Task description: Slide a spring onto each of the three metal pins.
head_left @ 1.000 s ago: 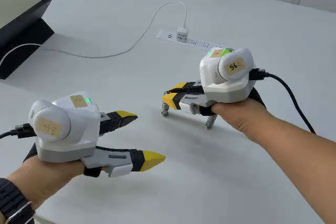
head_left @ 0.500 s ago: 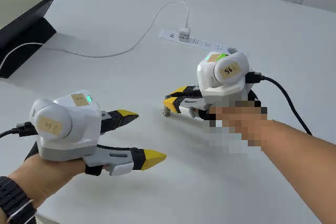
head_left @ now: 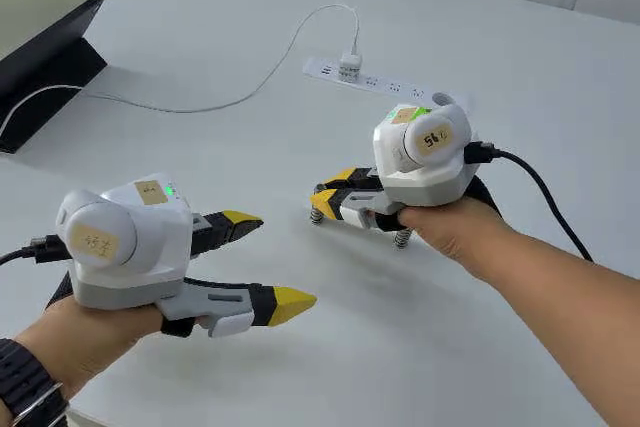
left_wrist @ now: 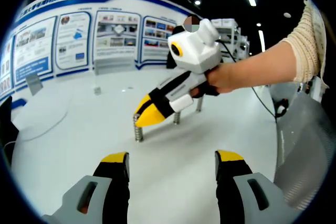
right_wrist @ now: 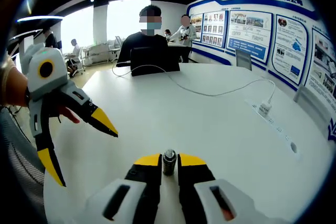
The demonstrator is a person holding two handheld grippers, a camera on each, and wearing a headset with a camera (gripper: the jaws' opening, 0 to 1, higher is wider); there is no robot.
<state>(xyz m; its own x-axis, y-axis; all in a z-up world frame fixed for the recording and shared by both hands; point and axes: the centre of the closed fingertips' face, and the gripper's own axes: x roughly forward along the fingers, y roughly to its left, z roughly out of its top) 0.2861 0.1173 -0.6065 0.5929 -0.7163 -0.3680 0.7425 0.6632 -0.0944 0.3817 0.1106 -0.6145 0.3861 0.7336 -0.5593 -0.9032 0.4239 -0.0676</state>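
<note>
Where the right gripper (head_left: pixel 322 203) is taken first, its jaws are found drawn narrow about the head of the first pin (right_wrist: pixel 169 157). The pin stands upright between the yellow tips, and contact on both sides is judged likely, not certain. A spring (head_left: pixel 317 216) is seen coiled round the shaft below the tips.

Change noted: a second ago the tips were carried just above the pin head; they are now set lower and round it. The pin itself is recorded at the same spot. From this the spring is judged to be already threaded, and the step in hand is taken as seating or pressing it down.

Second pin (left_wrist: pixel 177 118): standing just beside the first, under the gripper body; a coil appears to be on it.

Third pin (head_left: pixel 402 238): standing below the holding hand, with a coil plainly seen. The task is therefore judged close to done.

Left gripper (left_wrist: pixel 170 157): jaws spread wide, nothing held. It is kept toward the near left corner of the worktop (head_left: pixel 200 147), pointed at the pins and well apart from them, its place unaltered.

All three pins are placed about the middle of the worktop. The power strip (head_left: pixel 365 75) and its cable (head_left: pixel 270 67) lie toward the far edge.
</note>
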